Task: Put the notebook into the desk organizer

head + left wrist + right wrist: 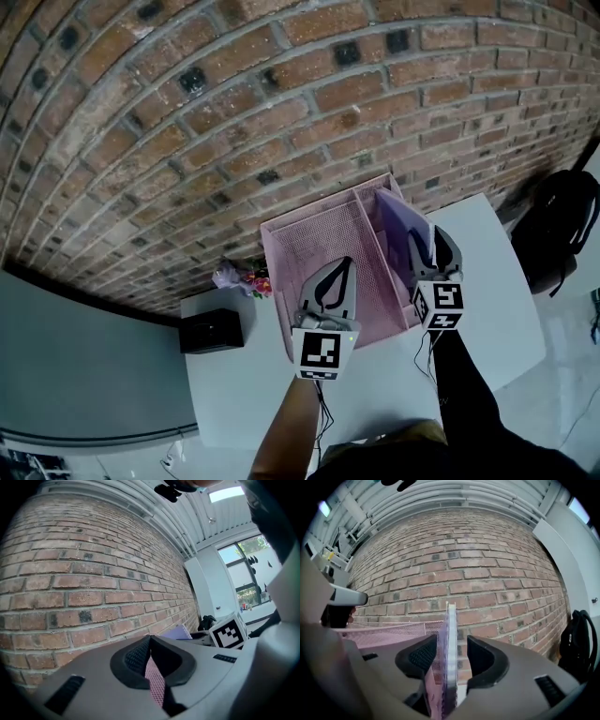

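A pink mesh desk organizer (274, 246) stands on the white table (230, 389) against the brick wall. The purple notebook (397, 228) stands upright on edge in its right compartment. My right gripper (429, 236) straddles the notebook's near end. In the right gripper view the notebook (450, 639) rises between the jaws of the right gripper (453, 645), which is open, with brick showing between the notebook and the right pad. My left gripper (341, 264) hovers over the organizer's wide left compartment, shut. In the left gripper view, pink mesh (155, 682) shows through the slit under the left gripper's (149, 639) meeting tips.
A black box (211, 330) and a small bunch of flowers (240, 277) sit at the table's left by the wall. A black backpack (561, 230) stands on the floor to the right. The brick wall (234, 112) rises right behind the organizer.
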A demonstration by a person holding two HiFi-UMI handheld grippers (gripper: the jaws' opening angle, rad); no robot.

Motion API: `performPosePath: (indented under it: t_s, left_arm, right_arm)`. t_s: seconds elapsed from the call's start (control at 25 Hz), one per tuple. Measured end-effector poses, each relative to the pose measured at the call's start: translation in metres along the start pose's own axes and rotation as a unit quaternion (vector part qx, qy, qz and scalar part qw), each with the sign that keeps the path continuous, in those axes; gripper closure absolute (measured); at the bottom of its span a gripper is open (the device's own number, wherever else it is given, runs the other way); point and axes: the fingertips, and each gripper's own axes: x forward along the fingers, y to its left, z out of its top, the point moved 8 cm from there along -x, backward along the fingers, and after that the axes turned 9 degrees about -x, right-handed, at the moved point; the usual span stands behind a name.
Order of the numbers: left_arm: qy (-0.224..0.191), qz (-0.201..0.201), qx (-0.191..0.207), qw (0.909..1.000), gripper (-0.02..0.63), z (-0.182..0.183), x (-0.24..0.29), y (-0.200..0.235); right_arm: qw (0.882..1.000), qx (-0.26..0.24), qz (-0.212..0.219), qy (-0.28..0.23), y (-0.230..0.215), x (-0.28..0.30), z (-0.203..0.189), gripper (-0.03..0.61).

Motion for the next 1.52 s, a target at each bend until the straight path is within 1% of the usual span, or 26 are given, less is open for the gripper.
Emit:
performPosePath:
  t_s: [0.08,0.16,0.24,0.32,0.36,0.4,0.44,0.48,0.6,0.68,0.8,0.92,1.0,1.12,1.4,1.52]
  left_arm:
    - [-0.002,-0.002,-0.001,1.0000,0.598,0.001,0.000,0.000]
    - [-0.006,-0.004,-0.003,1.0000,0.598,0.002,0.001,0.000]
    - [-0.010,-0.008,-0.004,0.9999,0.598,0.004,0.001,-0.001]
    - [-0.013,-0.013,-0.005,0.9998,0.598,0.006,0.001,-0.001]
    - [-0.014,-0.014,-0.005,0.9998,0.598,0.007,0.000,-0.001]
    - [-0.015,-0.015,-0.005,0.9998,0.598,0.008,0.000,-0.001]
    - [-0.015,-0.015,-0.005,0.9998,0.598,0.008,-0.001,-0.001]
    - [-0.015,-0.015,-0.004,0.9998,0.598,0.008,-0.001,-0.001]
    - [-0.014,-0.014,-0.004,0.9998,0.598,0.008,-0.004,0.000]
    - [-0.010,-0.013,-0.003,0.9999,0.598,0.006,-0.006,0.002]
    - [-0.006,-0.010,-0.005,0.9999,0.598,0.002,-0.009,0.004]
    - [-0.001,-0.006,-0.004,1.0000,0.598,0.000,-0.011,0.004]
    - [0.002,-0.005,-0.002,1.0000,0.598,-0.002,-0.012,0.004]
    - [0.005,-0.002,-0.001,1.0000,0.598,-0.004,-0.014,0.006]
    - [0.008,0.009,-0.002,0.9999,0.598,-0.005,-0.018,0.015]
    - [0.008,0.012,-0.005,0.9999,0.598,-0.006,-0.018,0.015]
  right_arm:
    - [1.000,-0.005,0.020,0.012,-0.002,0.005,0.016,0.368]
    - [0.999,-0.009,0.034,0.037,-0.004,0.012,0.027,0.368]
    - [0.996,-0.016,0.045,0.073,-0.006,0.019,0.033,0.368]
    - [0.990,-0.032,0.063,0.120,-0.005,0.025,0.033,0.376]
    - [0.986,-0.042,0.073,0.145,-0.004,0.028,0.032,0.391]
    - [0.982,-0.049,0.082,0.164,-0.002,0.030,0.030,0.460]
    - [0.979,-0.049,0.089,0.175,-0.002,0.030,0.029,0.517]
    - [0.978,-0.044,0.095,0.178,-0.001,0.030,0.029,0.529]
    - [0.982,-0.038,0.094,0.161,0.001,0.026,0.031,0.532]
    - [0.987,-0.037,0.085,0.131,0.003,0.022,0.031,0.532]
    - [0.995,-0.023,0.066,0.076,0.004,0.015,0.028,0.532]
    - [0.998,-0.011,0.046,0.030,0.004,0.012,0.021,0.532]
    - [0.999,-0.012,0.034,0.010,0.002,0.009,0.016,0.532]
    - [0.999,-0.019,0.025,0.005,0.002,0.007,0.009,0.532]
    - [0.999,-0.016,0.027,0.032,0.005,0.004,-0.008,0.531]
    - [0.999,-0.018,0.027,0.036,0.007,0.002,-0.017,0.531]
